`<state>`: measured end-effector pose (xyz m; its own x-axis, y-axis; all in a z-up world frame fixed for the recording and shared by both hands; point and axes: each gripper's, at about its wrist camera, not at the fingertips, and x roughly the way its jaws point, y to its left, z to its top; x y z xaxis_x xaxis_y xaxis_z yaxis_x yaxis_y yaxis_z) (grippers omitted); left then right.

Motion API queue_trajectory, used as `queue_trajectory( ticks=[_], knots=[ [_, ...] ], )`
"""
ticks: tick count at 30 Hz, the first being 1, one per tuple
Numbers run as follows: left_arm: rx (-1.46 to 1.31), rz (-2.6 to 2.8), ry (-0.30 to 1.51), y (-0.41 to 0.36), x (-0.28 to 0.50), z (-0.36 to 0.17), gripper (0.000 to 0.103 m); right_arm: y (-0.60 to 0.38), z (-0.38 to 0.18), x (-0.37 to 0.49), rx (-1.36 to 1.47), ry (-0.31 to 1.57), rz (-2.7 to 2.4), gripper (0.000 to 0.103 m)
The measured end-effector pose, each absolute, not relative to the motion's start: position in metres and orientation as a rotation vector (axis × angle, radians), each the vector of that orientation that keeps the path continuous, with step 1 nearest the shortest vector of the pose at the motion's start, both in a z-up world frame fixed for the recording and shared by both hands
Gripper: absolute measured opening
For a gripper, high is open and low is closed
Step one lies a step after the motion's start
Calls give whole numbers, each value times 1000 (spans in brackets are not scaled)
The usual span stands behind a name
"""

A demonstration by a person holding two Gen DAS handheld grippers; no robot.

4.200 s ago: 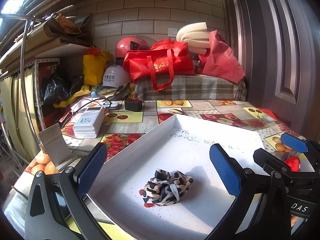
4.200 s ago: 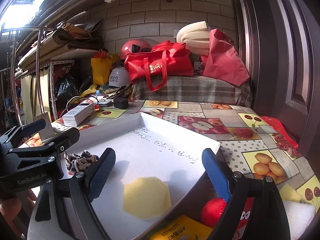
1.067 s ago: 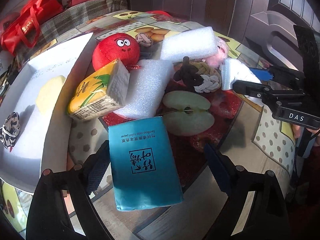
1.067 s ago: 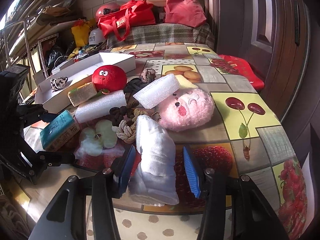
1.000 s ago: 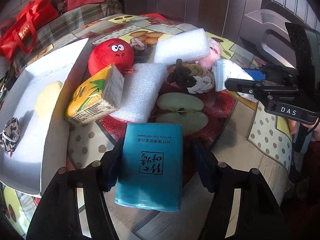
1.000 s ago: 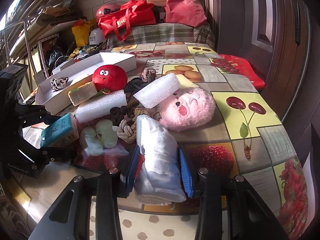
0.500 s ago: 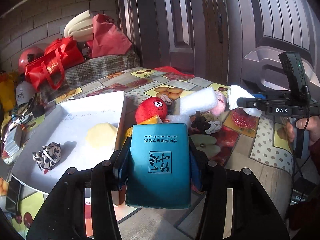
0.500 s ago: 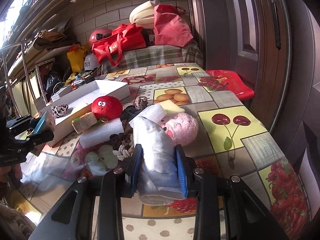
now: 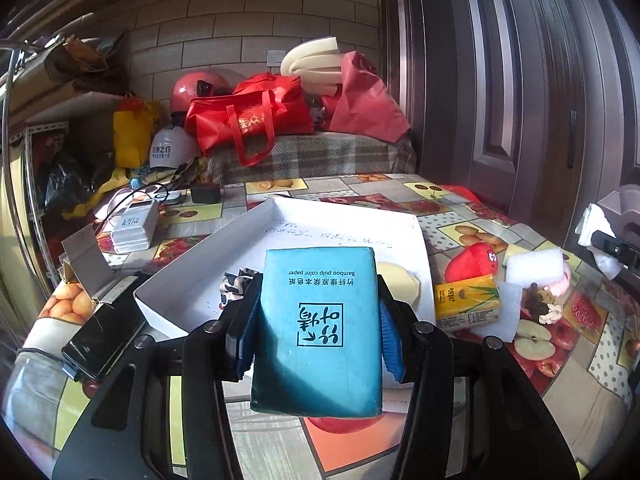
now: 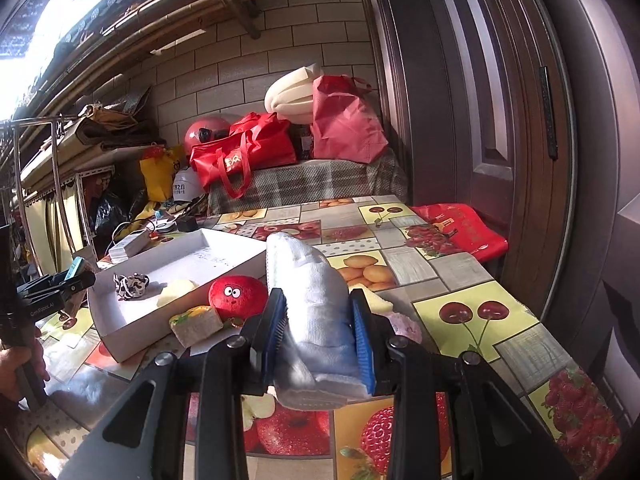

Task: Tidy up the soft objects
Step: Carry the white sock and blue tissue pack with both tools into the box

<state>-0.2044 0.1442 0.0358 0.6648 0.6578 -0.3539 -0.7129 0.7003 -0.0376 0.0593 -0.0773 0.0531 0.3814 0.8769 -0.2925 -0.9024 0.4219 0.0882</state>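
My left gripper (image 9: 316,332) is shut on a blue tissue pack (image 9: 318,328) and holds it above the table, in front of the white box (image 9: 192,272). My right gripper (image 10: 318,332) is shut on a folded white towel (image 10: 312,304), lifted above the table. The box (image 10: 120,332) holds a patterned scrunchie (image 10: 130,280) and a pale yellow sponge (image 10: 176,287). Beside the box lie a red ball with a face (image 10: 236,292), a yellow tissue pack (image 9: 466,300) and a white foam block (image 9: 534,266).
A phone (image 9: 100,332) and a power bank (image 9: 134,224) lie left of the box. Red bags (image 9: 248,120) and helmets are piled at the back. A pink plush (image 10: 404,326) and a rope toy (image 9: 544,304) lie on the right. A wooden door (image 10: 520,120) stands on the right.
Both grippers closed on their objects and lifted them off the table. The left gripper swung with the blue pack toward the white box. The right gripper rose with the towel.
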Motion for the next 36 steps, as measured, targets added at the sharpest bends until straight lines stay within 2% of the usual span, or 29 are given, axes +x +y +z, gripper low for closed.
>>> queue_trajectory(
  ticks=[10,21,36],
  knots=[
    [-157,804,323,157,-200,36,50,-36,51,23,-163,271,1243,32],
    [-189,840,284,177,-200,38,50,34,37,-12,-239,349,1389,32],
    [-211,879,267,203,-199,39,51,69,39,-43,-290,284,1418,32]
  ],
)
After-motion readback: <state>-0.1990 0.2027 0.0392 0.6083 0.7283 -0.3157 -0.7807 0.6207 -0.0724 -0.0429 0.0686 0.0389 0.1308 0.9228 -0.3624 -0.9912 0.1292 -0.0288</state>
